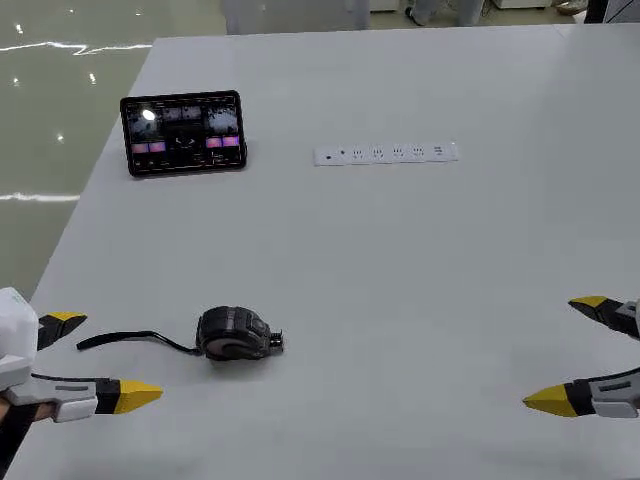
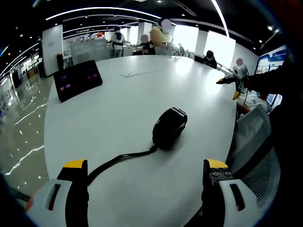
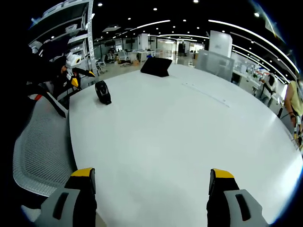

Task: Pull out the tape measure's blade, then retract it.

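A black tape measure lies on the white table near its front left, blade drawn in, with a black wrist strap trailing left. My left gripper stands open just left of the strap's end, yellow tips pointing right. In the left gripper view the tape measure sits ahead of the jaws and the strap runs back toward them. My right gripper is open at the far right, well apart from the tape measure, which looks small in its view.
A dark tablet stands propped at the back left. A white power strip lies at the back centre. A mesh chair sits at the table's near edge. Several people are in the background of the left gripper view.
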Available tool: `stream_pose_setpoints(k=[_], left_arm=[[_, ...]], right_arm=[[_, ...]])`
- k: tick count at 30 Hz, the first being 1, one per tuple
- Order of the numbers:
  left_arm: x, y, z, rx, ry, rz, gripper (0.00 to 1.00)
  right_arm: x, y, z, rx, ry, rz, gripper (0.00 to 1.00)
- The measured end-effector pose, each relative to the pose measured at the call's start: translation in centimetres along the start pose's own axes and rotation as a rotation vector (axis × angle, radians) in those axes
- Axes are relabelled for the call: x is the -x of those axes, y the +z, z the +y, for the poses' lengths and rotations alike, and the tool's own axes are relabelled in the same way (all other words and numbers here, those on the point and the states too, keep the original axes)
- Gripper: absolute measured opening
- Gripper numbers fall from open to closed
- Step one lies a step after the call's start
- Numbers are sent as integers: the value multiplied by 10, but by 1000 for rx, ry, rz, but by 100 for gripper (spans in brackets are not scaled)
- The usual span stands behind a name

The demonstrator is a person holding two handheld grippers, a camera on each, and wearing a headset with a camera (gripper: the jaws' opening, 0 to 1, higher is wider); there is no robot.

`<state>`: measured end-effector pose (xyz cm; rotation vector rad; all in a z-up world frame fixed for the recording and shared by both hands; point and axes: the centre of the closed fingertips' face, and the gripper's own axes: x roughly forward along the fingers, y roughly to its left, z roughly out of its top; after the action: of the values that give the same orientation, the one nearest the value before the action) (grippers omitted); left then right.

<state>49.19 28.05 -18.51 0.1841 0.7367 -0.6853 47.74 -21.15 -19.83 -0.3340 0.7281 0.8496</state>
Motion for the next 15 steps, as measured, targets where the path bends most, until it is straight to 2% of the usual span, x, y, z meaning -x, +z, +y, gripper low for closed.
stream_pose_setpoints(k=[2, 6, 15], left_arm=[[0, -1, -2, 5, -10, 4, 99], [1, -2, -2, 5, -6, 10, 99], [2, 0, -1, -3, -4, 10, 99]], right_arm=[[4, -5, -5, -16, -16, 6, 99], [10, -5, -8, -33, -33, -8, 99], [9, -2, -6, -20, -21, -6, 99]])
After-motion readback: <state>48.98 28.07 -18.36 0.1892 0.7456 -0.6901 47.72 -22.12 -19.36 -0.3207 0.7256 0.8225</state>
